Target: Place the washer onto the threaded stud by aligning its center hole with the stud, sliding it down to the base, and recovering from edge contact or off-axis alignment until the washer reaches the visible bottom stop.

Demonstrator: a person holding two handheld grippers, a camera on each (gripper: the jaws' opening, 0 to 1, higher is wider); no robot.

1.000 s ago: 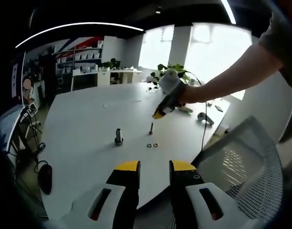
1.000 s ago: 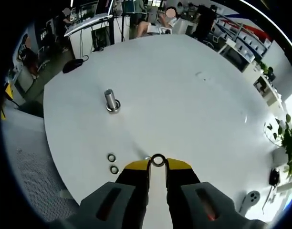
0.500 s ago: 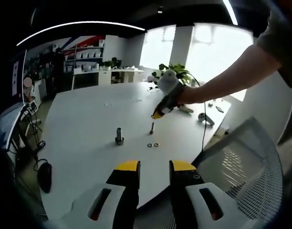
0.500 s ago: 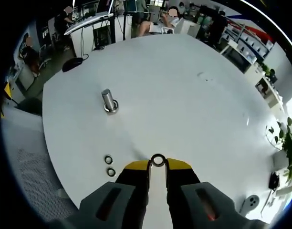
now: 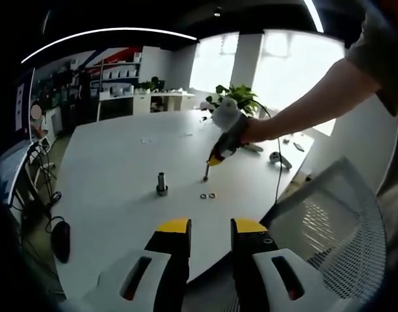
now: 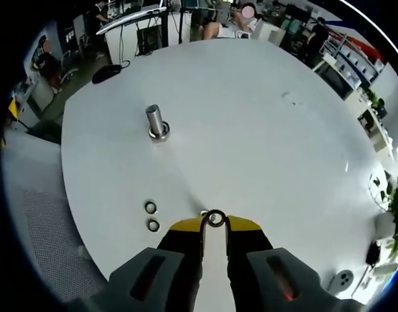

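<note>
Lying beside the stud [image 6: 157,123], two spare washers [image 6: 151,216], open tabletop [image 6: 251,136]

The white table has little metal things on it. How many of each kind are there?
Washers: 3, one held by the right gripper as washer, and two loose washers on the white table.
Thin threaded stud: 1.
Thick metal post: 1.
Total: 5.
</note>
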